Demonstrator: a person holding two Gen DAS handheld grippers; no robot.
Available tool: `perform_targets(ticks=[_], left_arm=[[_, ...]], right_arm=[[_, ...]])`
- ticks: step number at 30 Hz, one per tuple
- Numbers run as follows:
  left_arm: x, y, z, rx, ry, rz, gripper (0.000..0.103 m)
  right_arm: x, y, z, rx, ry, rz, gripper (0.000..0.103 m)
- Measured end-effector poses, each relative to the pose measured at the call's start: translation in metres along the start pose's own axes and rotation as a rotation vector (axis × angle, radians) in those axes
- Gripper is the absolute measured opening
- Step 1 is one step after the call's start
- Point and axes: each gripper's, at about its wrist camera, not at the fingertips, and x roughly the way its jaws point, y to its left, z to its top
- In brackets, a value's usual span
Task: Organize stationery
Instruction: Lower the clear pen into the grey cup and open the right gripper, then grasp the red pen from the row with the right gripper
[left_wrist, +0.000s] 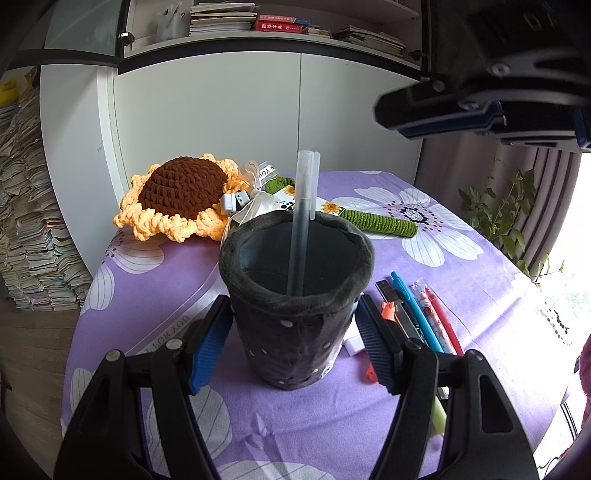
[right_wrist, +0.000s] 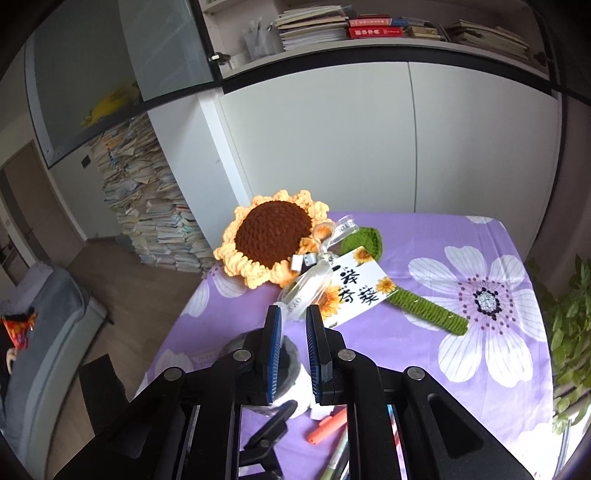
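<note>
On purple tablecloth, left gripper clamping pen holder, angled downward

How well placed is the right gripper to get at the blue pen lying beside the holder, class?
Probably yes. The blue pen lies uncovered on the cloth among the other pens, right of the holder that the left gripper clamps. The right gripper hangs above with nothing between; its nearly shut jaws must open first.

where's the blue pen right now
In the left wrist view the blue pen lies on the purple tablecloth, right of the dark pen holder, between a black pen and a red pen.
</note>
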Motion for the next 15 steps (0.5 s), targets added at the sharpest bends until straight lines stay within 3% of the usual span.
perform_targets(ticks=[1, 3, 5, 10, 15], left_arm=[[0.0, 0.0, 0.0, 0.0, 0.0, 0.0, 0.067], [0.0, 0.0, 0.0, 0.0, 0.0, 0.0, 0.067], [0.0, 0.0, 0.0, 0.001, 0.0, 0.001, 0.067], [0.0, 0.001, 0.0, 0.008, 0.0, 0.007, 0.067], [0.0, 0.001, 0.0, 0.01, 0.001, 0.01, 0.067]], right_arm=[[-0.003, -0.006, -0.002, -0.001, -0.001, -0.02, 0.015], [-0.003, -0.02, -0.007, 0.002, 0.024, -0.078, 0.027], [0.004, -0.039, -0.015, 0.035, 0.07, -0.124, 0.054], [0.03, -0.084, -0.046, 0.142, 0.234, -0.198, 0.055], [0.042, -0.113, -0.066, 0.272, 0.316, -0.199, 0.055]])
